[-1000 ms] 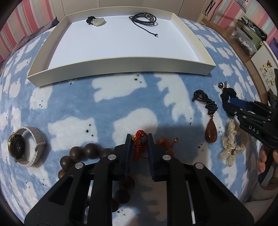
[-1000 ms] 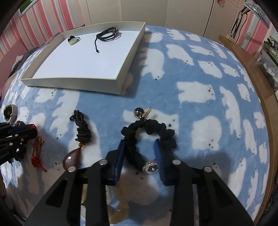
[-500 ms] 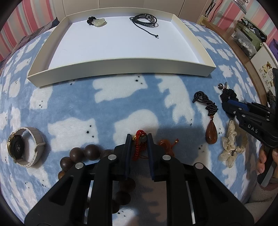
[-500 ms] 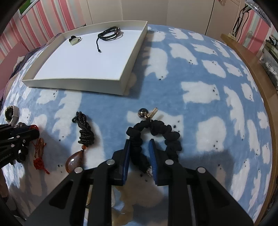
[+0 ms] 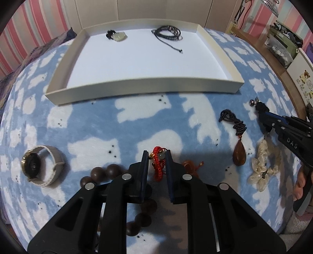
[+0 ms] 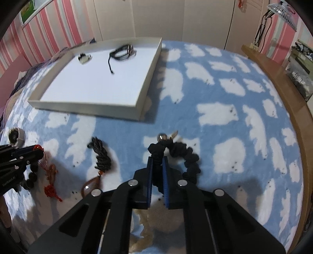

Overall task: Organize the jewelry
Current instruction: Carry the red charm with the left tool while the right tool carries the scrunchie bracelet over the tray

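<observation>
two grippers are clamped on jewelry above the blue blanket (image 5: 93, 125): the left gripper (image 5: 156, 155) on a red cord bracelet (image 5: 158, 164), the right gripper (image 6: 157, 162) on a black scrunchie bracelet (image 6: 187, 158), both near the white tray (image 5: 144, 86).

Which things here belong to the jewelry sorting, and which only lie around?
Job: tray, red bracelet in left gripper, black scrunchie in right gripper, amber pendant, wooden beads, watch.
Around: blanket, lamp.

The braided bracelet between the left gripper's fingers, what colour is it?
Red, with a small pale bead; the braided bracelet shows best in the left wrist view.
</observation>
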Demonstrator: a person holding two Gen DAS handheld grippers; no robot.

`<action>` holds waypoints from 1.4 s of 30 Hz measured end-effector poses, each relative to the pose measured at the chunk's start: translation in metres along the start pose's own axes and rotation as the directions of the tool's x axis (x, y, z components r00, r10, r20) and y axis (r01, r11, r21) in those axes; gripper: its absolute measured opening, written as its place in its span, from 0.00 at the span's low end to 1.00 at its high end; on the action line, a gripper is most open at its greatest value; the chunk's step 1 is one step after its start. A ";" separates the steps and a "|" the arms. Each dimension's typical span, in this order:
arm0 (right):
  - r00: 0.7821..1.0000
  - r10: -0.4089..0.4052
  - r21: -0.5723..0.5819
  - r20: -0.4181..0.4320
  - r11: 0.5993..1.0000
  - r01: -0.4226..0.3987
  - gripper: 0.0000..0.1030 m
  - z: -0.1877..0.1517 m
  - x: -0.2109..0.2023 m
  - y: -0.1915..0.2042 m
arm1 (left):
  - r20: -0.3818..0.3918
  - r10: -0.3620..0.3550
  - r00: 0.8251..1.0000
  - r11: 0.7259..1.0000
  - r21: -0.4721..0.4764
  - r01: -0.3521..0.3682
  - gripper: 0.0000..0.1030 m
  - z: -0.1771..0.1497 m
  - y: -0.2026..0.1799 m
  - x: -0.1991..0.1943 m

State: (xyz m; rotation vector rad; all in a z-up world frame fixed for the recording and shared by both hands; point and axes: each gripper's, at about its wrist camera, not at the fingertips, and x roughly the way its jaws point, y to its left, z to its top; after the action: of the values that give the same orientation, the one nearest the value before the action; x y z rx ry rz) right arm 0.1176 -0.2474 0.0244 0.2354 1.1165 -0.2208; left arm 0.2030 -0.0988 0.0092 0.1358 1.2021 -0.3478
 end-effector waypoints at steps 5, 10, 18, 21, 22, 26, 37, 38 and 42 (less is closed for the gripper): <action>0.996 -0.007 0.003 0.087 1.000 0.007 0.08 0.017 -0.030 0.005 | 0.066 0.028 0.997 0.999 0.018 -0.030 0.15 0.013 0.003 -0.029; 0.986 0.003 0.012 0.166 1.000 -0.005 0.08 0.049 -0.053 0.016 | 0.138 0.085 0.987 0.996 0.005 -0.087 0.15 0.041 0.013 -0.054; 0.969 0.010 0.041 0.248 0.999 -0.021 0.08 0.117 -0.056 0.050 | 0.191 0.135 0.972 0.989 -0.083 -0.121 0.15 0.108 0.056 -0.064; 0.969 0.013 0.068 0.246 0.997 -0.031 0.08 0.141 -0.042 0.064 | 0.200 0.153 0.968 0.984 -0.123 -0.130 0.15 0.135 0.072 -0.055; 0.971 0.007 0.074 0.240 0.997 -0.026 0.08 0.148 -0.035 0.069 | 0.200 0.156 0.967 0.982 -0.137 -0.130 0.15 0.144 0.078 -0.049; 0.977 -0.034 0.089 0.208 0.996 0.016 0.08 0.168 -0.003 0.084 | 0.158 0.147 0.976 0.979 -0.165 -0.121 0.15 0.171 0.097 -0.025; 0.979 -0.164 0.137 0.121 0.980 0.147 0.08 0.205 0.074 0.079 | 0.119 0.184 0.976 0.972 -0.167 -0.163 0.15 0.215 0.127 0.042; 0.980 -0.165 0.141 0.111 0.979 0.149 0.08 0.208 0.080 0.079 | 0.111 0.183 0.977 0.972 -0.168 -0.163 0.15 0.217 0.128 0.047; 0.986 -0.145 0.170 0.084 0.977 0.129 0.08 0.216 0.100 0.074 | 0.081 0.191 0.978 0.971 -0.160 -0.176 0.15 0.219 0.127 0.065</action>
State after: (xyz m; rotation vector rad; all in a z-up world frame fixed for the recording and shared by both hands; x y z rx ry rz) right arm 0.3665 -0.2465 0.0304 0.2915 1.0210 -0.4444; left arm 0.4599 -0.0543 0.0176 0.0959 1.1067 -0.0983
